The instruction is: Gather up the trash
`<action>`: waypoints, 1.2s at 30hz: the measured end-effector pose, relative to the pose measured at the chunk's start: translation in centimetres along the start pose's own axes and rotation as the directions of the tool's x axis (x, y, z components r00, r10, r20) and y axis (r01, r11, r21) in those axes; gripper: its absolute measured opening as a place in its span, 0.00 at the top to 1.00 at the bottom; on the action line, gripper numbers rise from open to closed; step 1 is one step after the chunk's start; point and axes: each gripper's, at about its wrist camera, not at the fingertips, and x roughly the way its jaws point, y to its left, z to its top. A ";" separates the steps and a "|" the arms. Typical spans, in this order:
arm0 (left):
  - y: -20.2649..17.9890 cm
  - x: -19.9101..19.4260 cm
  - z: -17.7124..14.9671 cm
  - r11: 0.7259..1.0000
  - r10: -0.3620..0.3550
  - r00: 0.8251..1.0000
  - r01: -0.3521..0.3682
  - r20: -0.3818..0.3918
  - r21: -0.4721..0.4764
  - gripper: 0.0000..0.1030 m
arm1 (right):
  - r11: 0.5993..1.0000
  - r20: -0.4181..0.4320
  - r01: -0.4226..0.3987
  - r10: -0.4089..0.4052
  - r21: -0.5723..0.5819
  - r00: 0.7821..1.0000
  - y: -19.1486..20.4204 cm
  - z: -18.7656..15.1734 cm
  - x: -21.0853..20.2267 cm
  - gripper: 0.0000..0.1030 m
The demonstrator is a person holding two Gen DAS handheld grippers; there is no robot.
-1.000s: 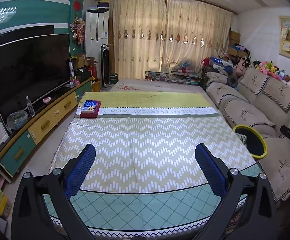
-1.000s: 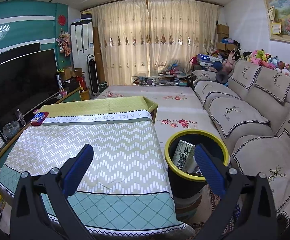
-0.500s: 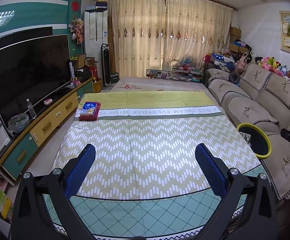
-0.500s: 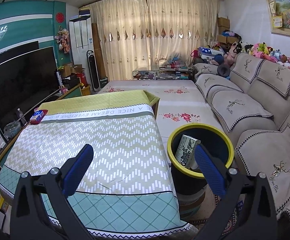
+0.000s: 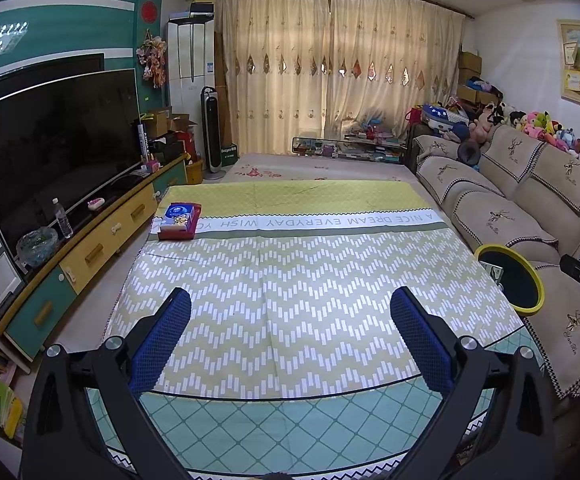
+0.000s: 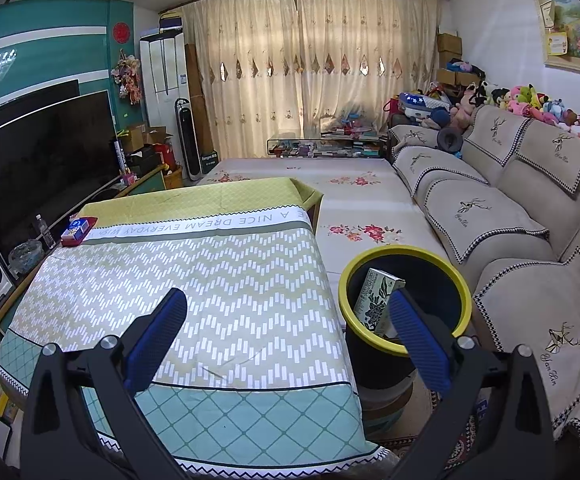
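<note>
A black bin with a yellow rim (image 6: 405, 308) stands on the floor right of the table; a green-and-white carton (image 6: 377, 295) leans inside it. The bin's rim also shows in the left wrist view (image 5: 510, 280). A red tray holding a blue pack (image 5: 179, 220) lies at the table's far left; it also shows in the right wrist view (image 6: 77, 231). My left gripper (image 5: 290, 332) is open and empty above the table's near part. My right gripper (image 6: 286, 332) is open and empty above the table's near right corner, beside the bin.
The table (image 5: 290, 280) wears a patterned cloth. A beige sofa (image 6: 509, 216) runs along the right. A TV (image 5: 50, 148) on a low cabinet with a bottle (image 5: 61, 218) lines the left. A flowered rug (image 6: 353, 208) covers the floor beyond.
Both grippers have risen and pulled back slightly, so the table and bin sit a little lower in view. Both stay open and empty.
</note>
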 end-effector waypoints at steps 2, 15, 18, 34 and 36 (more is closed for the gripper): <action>0.0 0.0 0.0 1.000 0.001 1.000 -0.001 -0.001 0.002 0.05 | 1.000 -0.001 -0.002 0.002 0.001 1.000 0.0 0.0 0.1 0.07; 0.0 0.3 -0.1 1.000 -0.005 1.000 0.005 -0.015 -0.001 0.05 | 1.000 -0.004 -0.005 0.005 0.002 1.000 0.0 -0.1 0.2 0.07; -0.2 0.4 -0.1 1.000 -0.004 1.000 0.004 -0.017 0.003 0.05 | 1.000 -0.007 -0.007 0.008 0.002 1.000 0.1 -0.2 0.3 0.07; -0.2 1.3 -0.3 1.000 0.002 0.999 -0.002 -0.035 0.003 0.05 | 1.000 -0.023 -0.020 0.020 0.006 1.000 0.9 -0.2 1.0 0.07; -0.2 1.3 -0.4 1.000 0.001 0.999 -0.001 -0.036 0.003 0.05 | 1.000 -0.024 -0.022 0.022 0.008 0.999 0.8 -0.2 1.1 0.07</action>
